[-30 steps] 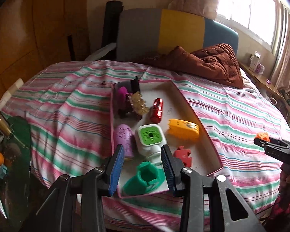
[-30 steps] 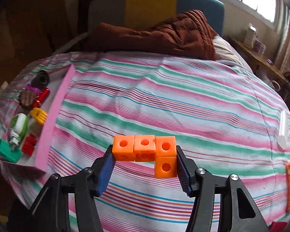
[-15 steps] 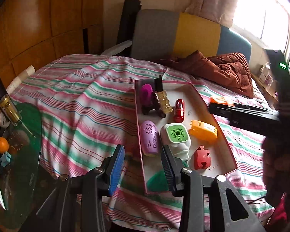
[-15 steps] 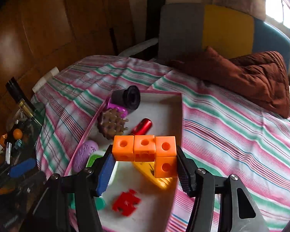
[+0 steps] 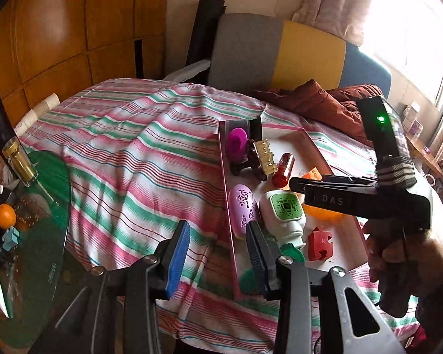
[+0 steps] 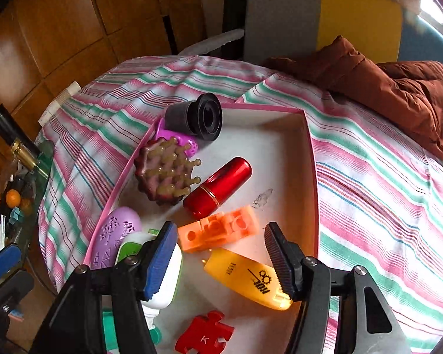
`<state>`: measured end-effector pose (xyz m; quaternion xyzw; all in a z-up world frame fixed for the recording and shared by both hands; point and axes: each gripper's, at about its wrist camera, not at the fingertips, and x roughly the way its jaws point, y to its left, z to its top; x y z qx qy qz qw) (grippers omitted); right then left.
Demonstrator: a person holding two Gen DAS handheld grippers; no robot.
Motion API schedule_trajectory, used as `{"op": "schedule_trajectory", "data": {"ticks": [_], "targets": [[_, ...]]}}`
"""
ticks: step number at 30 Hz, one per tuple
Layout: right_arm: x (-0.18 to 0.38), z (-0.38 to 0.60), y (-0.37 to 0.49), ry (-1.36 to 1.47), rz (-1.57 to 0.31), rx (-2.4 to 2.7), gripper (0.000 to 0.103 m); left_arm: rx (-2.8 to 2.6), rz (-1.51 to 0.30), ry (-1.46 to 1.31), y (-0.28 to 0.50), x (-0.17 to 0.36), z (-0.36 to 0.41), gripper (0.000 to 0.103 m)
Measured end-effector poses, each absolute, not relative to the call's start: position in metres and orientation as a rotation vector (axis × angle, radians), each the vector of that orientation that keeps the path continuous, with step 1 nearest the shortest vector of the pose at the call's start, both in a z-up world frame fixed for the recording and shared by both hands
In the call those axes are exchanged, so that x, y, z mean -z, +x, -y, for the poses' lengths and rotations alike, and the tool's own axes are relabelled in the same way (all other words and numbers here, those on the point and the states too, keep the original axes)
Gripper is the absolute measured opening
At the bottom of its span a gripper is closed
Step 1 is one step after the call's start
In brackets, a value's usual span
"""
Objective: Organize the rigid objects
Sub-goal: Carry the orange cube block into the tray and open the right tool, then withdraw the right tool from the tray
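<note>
An orange block of joined cubes [image 6: 218,233] lies tilted on the floor of the pink-rimmed white tray [image 6: 308,177], free of both pads. My right gripper [image 6: 219,226] hovers just above it, its jaws opening wide on either side. Also in the tray are a black cup [image 6: 198,116], a brown bristle brush [image 6: 165,171], a red tube [image 6: 218,187], a purple oval case [image 6: 115,236], a white and green device [image 5: 283,209], a yellow case [image 6: 248,277] and a red puzzle piece [image 6: 203,336]. My left gripper [image 5: 218,227] stands open and empty by the tray's near left rim [image 5: 226,194].
The tray rests on a striped bedspread [image 5: 133,159]. A brown quilt [image 6: 398,94] is bunched at the far right. A green glass side table [image 5: 38,236] at the left carries a bottle [image 5: 17,159] and an orange [image 5: 6,215]. A hand [image 5: 398,259] holds the right gripper.
My right gripper swung from over the bare bedspread to over the tray, then its jaws spread and the orange block dropped onto the tray floor. The left gripper shifted towards the tray's left rim.
</note>
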<state>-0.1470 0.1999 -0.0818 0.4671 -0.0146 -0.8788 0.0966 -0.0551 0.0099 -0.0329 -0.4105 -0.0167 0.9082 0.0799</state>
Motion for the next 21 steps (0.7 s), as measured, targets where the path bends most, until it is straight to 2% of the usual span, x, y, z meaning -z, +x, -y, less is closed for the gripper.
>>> {"op": "schedule_trajectory", "data": {"ticks": [14, 18, 20, 21], "targets": [[0.049, -0.205, -0.093, 1.251, 0.051, 2.785, 0.082, -2.782, 0.006, -1.191, -0.046, 0.026, -0.016, 0.041], [0.043, -0.210, -0.067, 1.230, 0.060, 2.862, 0.082, -2.816, 0.005, -1.154, -0.039, 0.020, -0.020, 0.041], [0.042, -0.214, -0.054, 1.220, 0.074, 2.904, 0.082, -2.835, 0.021, -1.142, -0.037, 0.016, -0.019, 0.043], [0.041, -0.216, -0.046, 1.214, 0.086, 2.929, 0.082, -2.845, 0.027, -1.134, -0.035, 0.015, -0.019, 0.050]]}}
